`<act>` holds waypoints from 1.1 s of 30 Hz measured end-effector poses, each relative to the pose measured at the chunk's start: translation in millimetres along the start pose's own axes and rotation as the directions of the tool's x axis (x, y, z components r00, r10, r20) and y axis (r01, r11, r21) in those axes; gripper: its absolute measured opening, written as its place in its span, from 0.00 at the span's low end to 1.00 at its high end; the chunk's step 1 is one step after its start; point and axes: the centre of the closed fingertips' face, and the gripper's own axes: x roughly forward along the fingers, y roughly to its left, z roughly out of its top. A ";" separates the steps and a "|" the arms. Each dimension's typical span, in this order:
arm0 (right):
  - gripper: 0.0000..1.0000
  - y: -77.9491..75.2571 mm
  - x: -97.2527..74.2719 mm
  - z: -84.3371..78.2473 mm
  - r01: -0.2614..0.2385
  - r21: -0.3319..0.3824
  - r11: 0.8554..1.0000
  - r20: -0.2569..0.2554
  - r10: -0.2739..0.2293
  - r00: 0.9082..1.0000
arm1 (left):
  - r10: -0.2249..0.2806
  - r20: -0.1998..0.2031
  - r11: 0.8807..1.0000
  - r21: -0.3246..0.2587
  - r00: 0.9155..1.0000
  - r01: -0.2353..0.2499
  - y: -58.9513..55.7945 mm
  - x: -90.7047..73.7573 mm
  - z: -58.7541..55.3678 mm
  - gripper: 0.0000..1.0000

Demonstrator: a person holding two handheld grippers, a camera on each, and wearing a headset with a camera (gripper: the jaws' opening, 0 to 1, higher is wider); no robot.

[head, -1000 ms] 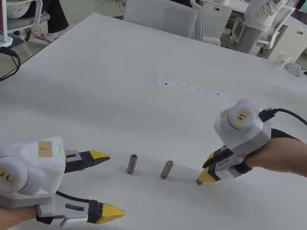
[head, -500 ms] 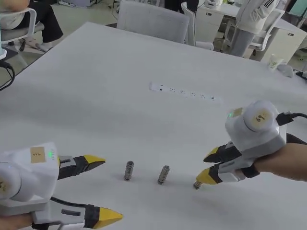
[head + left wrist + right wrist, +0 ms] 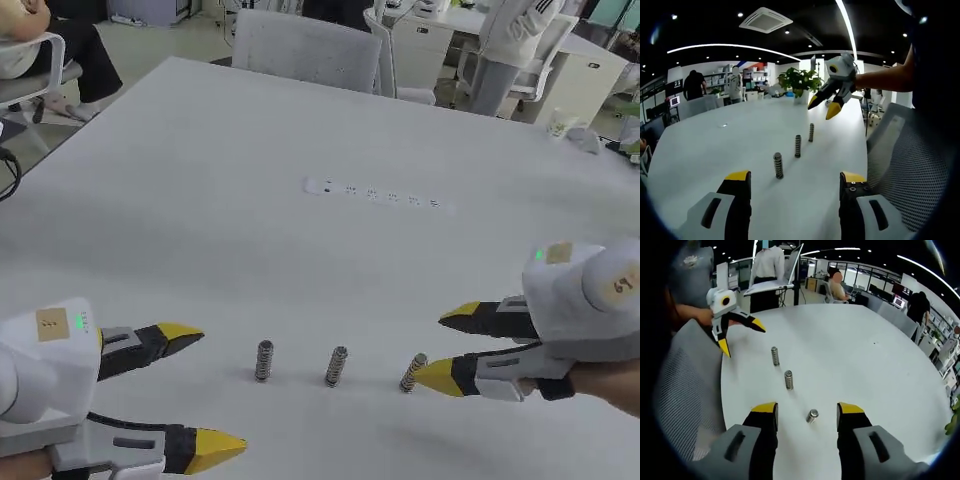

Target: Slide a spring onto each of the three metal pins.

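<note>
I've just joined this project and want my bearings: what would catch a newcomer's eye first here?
Three small springs stand in a row on the white table: the left spring, the middle spring and the right spring. Flanking them, the left gripper and the right gripper both gape open, yellow-tipped, the right one's jaws close to the right spring.
</note>
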 end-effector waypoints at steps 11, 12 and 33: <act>0.55 8.4 -17.0 -11.1 0.054 0.023 0.998 0.122 -0.057 0.991 | 0.013 0.009 1.000 -0.010 1.000 -0.013 -1.5 -4.5 3.2 0.68; 0.57 8.4 -17.6 -10.8 0.059 0.024 0.998 0.131 -0.061 0.989 | 0.014 0.011 1.000 -0.011 1.000 -0.014 -1.8 -4.8 3.5 0.68; 0.80 22.1 -25.4 -33.0 0.121 0.130 0.984 0.279 -0.153 0.948 | 0.061 0.048 0.996 -0.066 0.997 -0.058 -6.5 -11.0 1.8 0.69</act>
